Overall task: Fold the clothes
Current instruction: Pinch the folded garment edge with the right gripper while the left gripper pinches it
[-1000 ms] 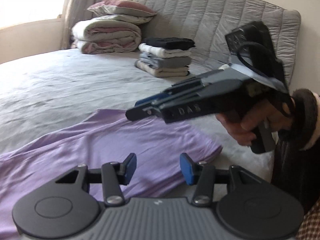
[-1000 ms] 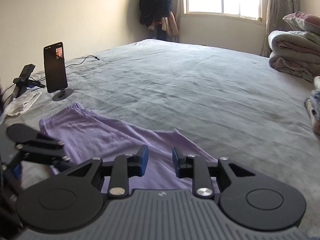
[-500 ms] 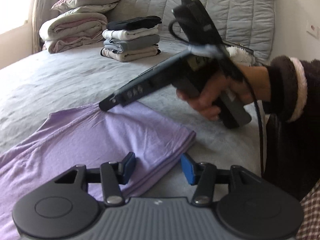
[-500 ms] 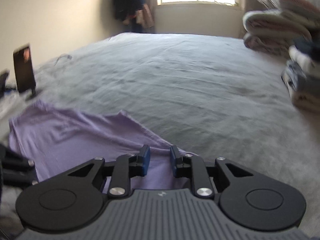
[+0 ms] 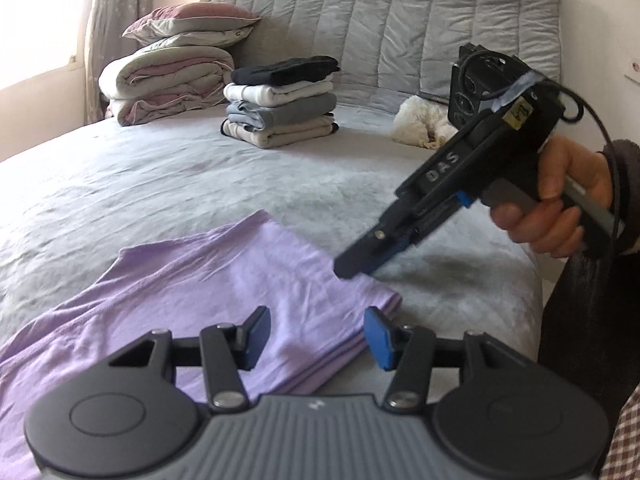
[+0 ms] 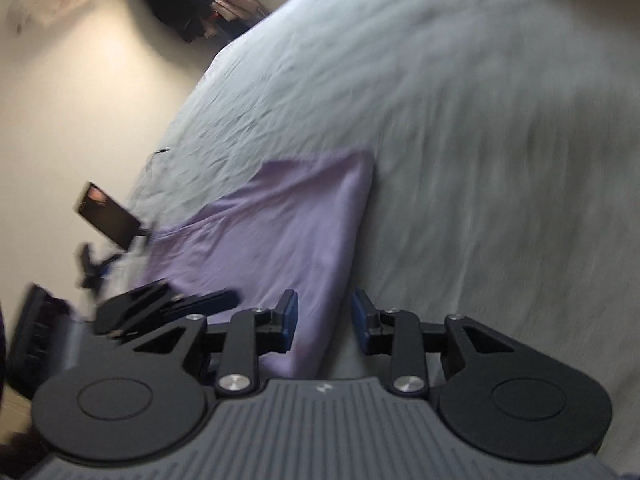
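A lilac garment lies folded flat on the grey bed, its doubled corner toward the near right. My left gripper hovers open just above that near edge, with nothing between its blue pads. A hand holds my right gripper, which points down at the garment's right edge. In the tilted, blurred right wrist view its jaws are opening over the garment's edge, the pads pressing on nothing. The left gripper shows at that view's left.
A stack of folded clothes and rolled quilts with pillows sit by the padded headboard, next to a white fluffy thing. A phone on a stand stands near the bed's far side. Dark clothes hang on the wall.
The right gripper swung from the garment's far edge down to its right edge and rolled, tilting its view. Its jaws narrowed, then widened. The left gripper's view panned right, then eased back.
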Demonstrator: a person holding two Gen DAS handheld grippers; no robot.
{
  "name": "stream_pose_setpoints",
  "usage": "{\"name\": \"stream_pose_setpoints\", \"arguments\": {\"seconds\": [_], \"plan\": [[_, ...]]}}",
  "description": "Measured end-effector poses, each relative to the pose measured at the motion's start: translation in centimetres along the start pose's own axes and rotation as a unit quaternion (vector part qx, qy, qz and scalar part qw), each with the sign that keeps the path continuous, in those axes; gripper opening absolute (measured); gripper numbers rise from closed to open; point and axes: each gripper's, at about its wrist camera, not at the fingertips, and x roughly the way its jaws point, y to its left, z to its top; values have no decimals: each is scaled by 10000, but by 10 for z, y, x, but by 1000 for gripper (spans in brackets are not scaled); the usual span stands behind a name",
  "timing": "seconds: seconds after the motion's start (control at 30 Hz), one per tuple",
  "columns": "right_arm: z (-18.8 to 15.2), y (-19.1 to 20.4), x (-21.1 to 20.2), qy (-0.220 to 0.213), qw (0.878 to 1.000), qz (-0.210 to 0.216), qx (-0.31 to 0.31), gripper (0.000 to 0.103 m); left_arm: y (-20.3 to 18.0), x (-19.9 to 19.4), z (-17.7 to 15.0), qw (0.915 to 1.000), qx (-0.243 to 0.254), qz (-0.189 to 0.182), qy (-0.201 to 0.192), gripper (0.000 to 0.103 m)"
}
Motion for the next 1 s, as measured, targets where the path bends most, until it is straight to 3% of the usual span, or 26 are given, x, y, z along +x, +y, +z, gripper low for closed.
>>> {"name": "stream_pose_setpoints", "arguments": {"seconds": [0.1,0.17,0.33,0.5,0.7,0.77,0.9,1.0], "plan": [[-4,-7,1,210,9986,287,387,31,-10,5,4,9998,191,-51,41,53],[-3,-11,1,256,9973,342,601,17,-19,8,7,9993,357,-92,58,53],[1,-17,-1,312,9919,660,1037,8,-40,13,10,9969,786,-53,49,53],[8,-13,-5,251,9867,1008,1252,8,-58,21,11,9930,1150,247,95,50],[14,-11,-9,201,9846,1170,1283,8,-69,37,13,9840,1336,1138,314,21],[15,-13,-8,174,9854,1069,1312,15,-73,41,12,9812,1319,1345,407,10],[16,-26,-4,61,9870,791,1401,16,-80,39,14,9812,1086,1530,447,6],[21,-33,4,-88,9848,790,1541,27,-81,36,15,9827,809,1607,448,6]]}}
